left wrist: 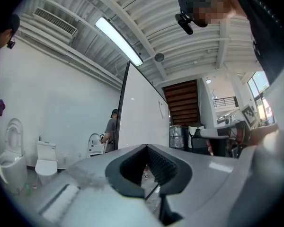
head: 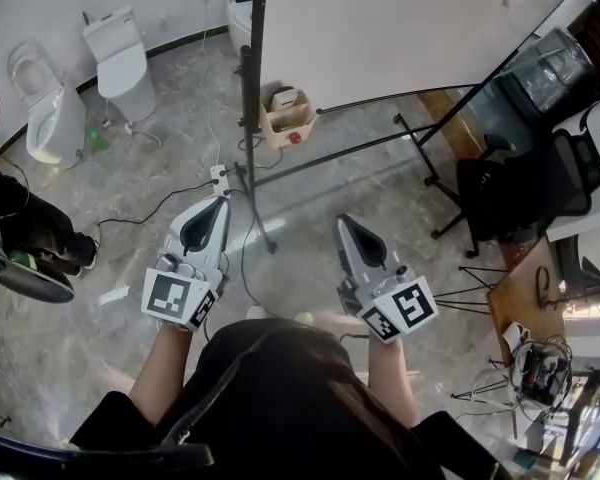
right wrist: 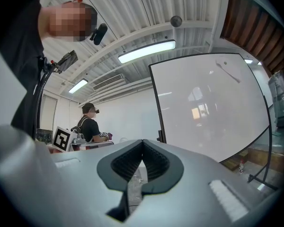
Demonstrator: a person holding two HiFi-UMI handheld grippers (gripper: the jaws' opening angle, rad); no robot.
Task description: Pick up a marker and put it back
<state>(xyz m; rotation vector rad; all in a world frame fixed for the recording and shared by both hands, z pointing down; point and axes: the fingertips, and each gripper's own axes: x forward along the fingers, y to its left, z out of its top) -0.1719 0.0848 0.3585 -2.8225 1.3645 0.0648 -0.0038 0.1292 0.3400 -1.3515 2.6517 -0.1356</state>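
Note:
A whiteboard (head: 400,28) on a black stand rises in front of me. At its foot a small wooden box (head: 288,114) holds a few items; I cannot pick out a single marker there. My left gripper (head: 220,201) points at the stand's base, shut with nothing in it. My right gripper (head: 342,220) is beside it, also shut and empty. In the left gripper view the ribbed pads meet at the tip of the gripper (left wrist: 146,147), with the whiteboard (left wrist: 142,112) beyond. The right gripper (right wrist: 142,141) faces the whiteboard (right wrist: 208,108), tilted upward.
Black stand legs (head: 360,148) spread over the marble floor. A cable and power strip (head: 220,175) lie by the pole. Two toilets (head: 120,63) stand at the back left, and a person's legs (head: 25,233) show at the left. An office chair (head: 510,188) and cluttered table (head: 540,368) are on the right.

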